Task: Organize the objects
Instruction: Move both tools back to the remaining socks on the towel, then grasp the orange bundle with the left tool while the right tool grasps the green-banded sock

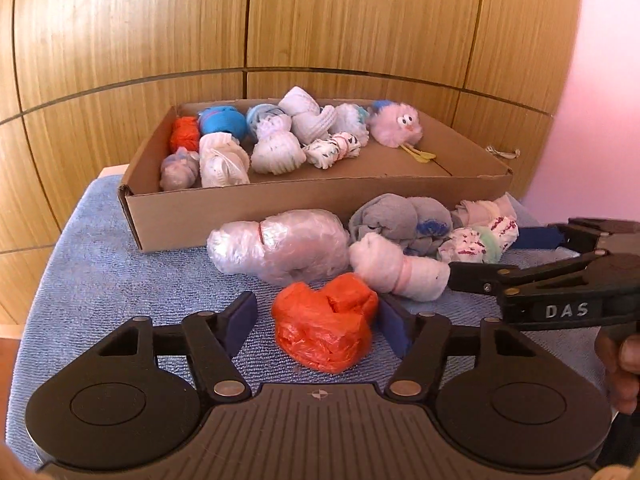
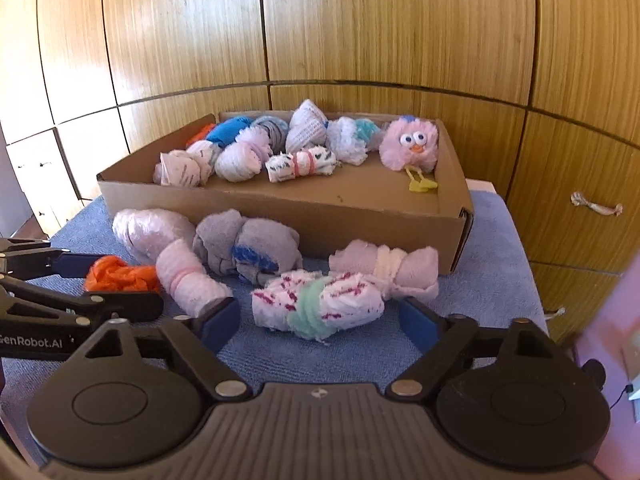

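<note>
A cardboard box holds several rolled bundles and a pink fluffy toy. On the blue towel in front of it lie an orange plastic bundle, a clear plastic bundle, a grey sock bundle, a pink roll and a white bundle with pink marks and a green band. My left gripper is open around the orange bundle. My right gripper is open around the marked white bundle. The box also shows in the right wrist view.
Wooden cabinet doors stand right behind the box. A light pink bundle lies by the box's front right corner. A pink wall is at the right. My right gripper also shows from the side in the left wrist view.
</note>
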